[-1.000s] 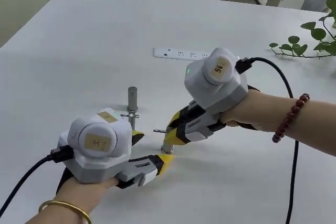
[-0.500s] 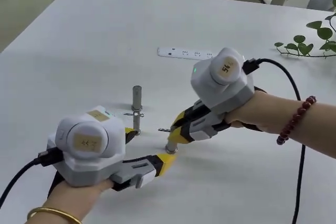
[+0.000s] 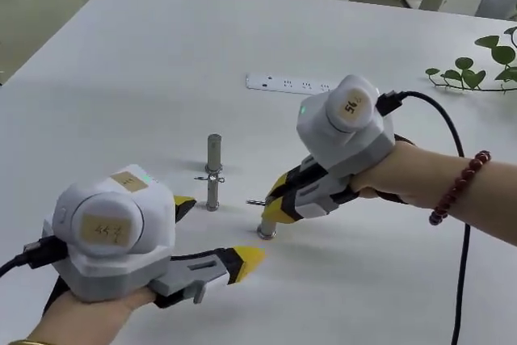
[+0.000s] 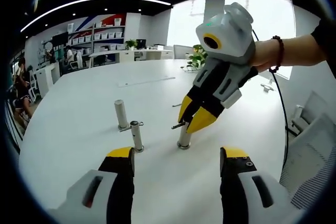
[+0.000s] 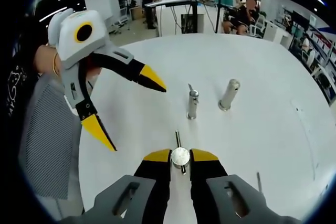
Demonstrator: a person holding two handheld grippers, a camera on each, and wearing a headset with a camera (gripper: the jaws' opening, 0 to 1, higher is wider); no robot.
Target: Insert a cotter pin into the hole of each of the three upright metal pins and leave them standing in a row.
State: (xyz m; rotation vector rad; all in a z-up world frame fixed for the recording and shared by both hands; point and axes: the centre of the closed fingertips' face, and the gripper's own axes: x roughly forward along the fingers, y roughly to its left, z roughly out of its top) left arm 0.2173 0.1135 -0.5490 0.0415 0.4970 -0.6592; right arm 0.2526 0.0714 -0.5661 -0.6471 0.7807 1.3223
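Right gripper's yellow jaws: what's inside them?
Between the jaws of the right gripper sits the round top of a metal pin, with a thin cotter pin poking out. The jaws cover the pin's hole, so whether it goes through can't be seen.

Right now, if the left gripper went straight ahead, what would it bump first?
Probably the metal pin held in the right gripper's jaws, straight ahead of the left gripper's open jaws; depth is unclear.

I read the three pins [image 3: 213, 151] as bare grey metal, satin sheen; cotter pin [image 3: 255, 201] same. The table [image 3: 121, 78]: smooth matt white. Both left gripper [image 3: 215, 229] and right gripper [image 3: 271, 212]: matt grey plastic shells, yellow tips.
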